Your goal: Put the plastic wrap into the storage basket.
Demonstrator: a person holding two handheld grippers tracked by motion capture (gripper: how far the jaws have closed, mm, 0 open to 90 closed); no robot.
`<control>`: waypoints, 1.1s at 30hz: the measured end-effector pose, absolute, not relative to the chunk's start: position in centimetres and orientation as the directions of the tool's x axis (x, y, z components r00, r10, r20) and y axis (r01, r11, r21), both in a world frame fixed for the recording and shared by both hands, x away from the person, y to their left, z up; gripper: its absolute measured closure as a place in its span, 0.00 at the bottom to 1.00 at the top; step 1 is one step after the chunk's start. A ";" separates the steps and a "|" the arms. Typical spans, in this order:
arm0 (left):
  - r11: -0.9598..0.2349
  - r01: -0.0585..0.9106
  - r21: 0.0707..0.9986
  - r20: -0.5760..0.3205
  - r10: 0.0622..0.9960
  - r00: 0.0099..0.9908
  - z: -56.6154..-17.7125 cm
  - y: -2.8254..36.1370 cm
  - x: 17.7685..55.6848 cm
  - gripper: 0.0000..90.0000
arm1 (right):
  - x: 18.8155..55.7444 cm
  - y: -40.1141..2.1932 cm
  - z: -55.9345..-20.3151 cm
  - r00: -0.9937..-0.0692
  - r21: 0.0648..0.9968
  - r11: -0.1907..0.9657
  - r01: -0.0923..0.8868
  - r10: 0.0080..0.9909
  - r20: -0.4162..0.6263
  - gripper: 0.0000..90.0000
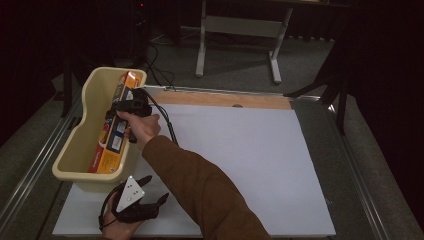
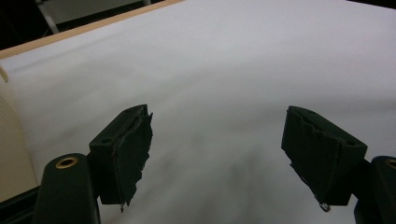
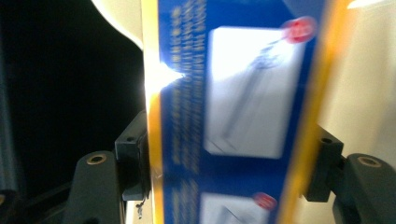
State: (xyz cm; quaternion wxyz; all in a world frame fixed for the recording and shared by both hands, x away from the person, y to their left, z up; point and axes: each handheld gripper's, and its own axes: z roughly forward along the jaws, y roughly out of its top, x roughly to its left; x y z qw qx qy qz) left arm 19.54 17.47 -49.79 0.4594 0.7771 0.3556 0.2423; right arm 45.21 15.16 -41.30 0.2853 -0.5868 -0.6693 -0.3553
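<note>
Left gripper idle; blue-yellow box lies tilted in cream tub.

Glossy cardboard box in smooth plastic bin; matt white tabletop.

Dim room w/ grey carpet floor; white-legged table frame at back; black curtains.

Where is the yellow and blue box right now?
In the high view the box lies lengthwise in the cream tub at the table's left edge, its far end propped on the tub's far rim. The right tool straddles it.
</note>
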 end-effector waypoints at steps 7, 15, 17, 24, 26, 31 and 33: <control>-0.327 0.330 0.886 0.052 0.776 0.629 -49.8 17.5 19.5 0.27 | 45.0 15.2 -41.2 -0.163 0.159 0.060 0.985 0.604 0.780 0.36; -0.324 0.329 0.887 0.050 0.776 0.629 -49.8 17.5 19.5 0.27 | 45.0 14.9 -40.5 -0.154 0.155 0.051 0.987 0.610 0.777 0.31; -0.324 0.328 0.887 0.051 0.776 0.629 -49.8 17.5 19.5 0.27 | 45.0 14.8 -40.2 -0.158 0.158 0.054 0.986 0.611 0.776 0.30; -0.327 0.330 0.886 0.053 0.777 0.627 -49.8 17.5 19.5 0.27 | 45.0 13.8 -39.4 -0.214 0.205 0.085 0.975 0.606 0.766 0.32; -0.328 0.330 0.885 0.054 0.777 0.627 -49.8 17.5 19.5 0.27 | 45.1 13.4 -39.1 -0.247 0.222 0.118 0.968 0.603 0.759 0.32; -0.327 0.330 0.886 0.054 0.778 0.626 -49.8 17.4 19.5 0.27 | 45.0 12.5 -38.5 -0.338 0.277 0.195 0.941 0.605 0.721 0.34; -0.326 0.330 0.886 0.054 0.778 0.626 -49.8 17.4 19.5 0.27 | 44.9 12.1 -38.4 -0.385 0.316 0.223 0.922 0.602 0.699 0.35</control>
